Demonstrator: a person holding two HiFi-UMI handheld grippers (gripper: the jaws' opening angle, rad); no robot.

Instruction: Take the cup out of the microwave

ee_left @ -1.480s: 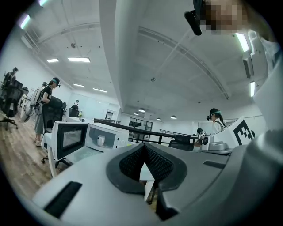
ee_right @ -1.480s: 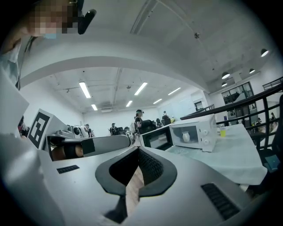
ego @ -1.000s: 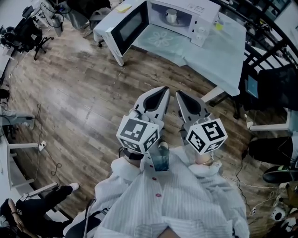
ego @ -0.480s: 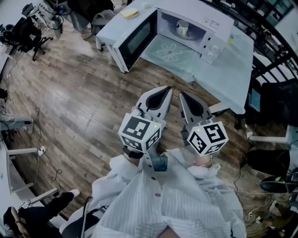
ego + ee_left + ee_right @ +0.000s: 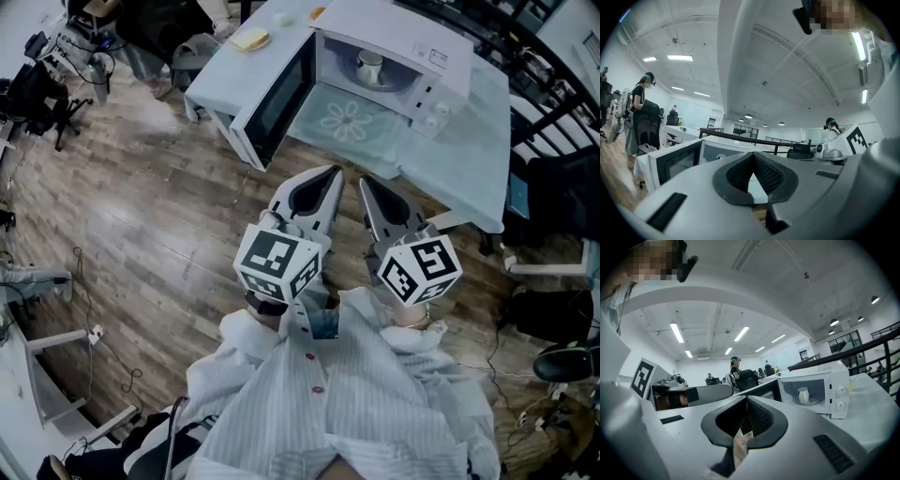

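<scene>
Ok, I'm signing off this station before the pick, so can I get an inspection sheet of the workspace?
Surface: table under a light cloth, flower print in front of the microwave.
Job's things: microwave on the table, door swung open; cup upright inside.
Clutter: a yellowish flat item at the table's far corner, too small to identify.
Grippers: left gripper and right gripper side by side over the wooden floor, short of the table, both shut and empty.
Cables: floor cable at left.
Surroundings: office chair at left, railing at right, other people at desks.
</scene>
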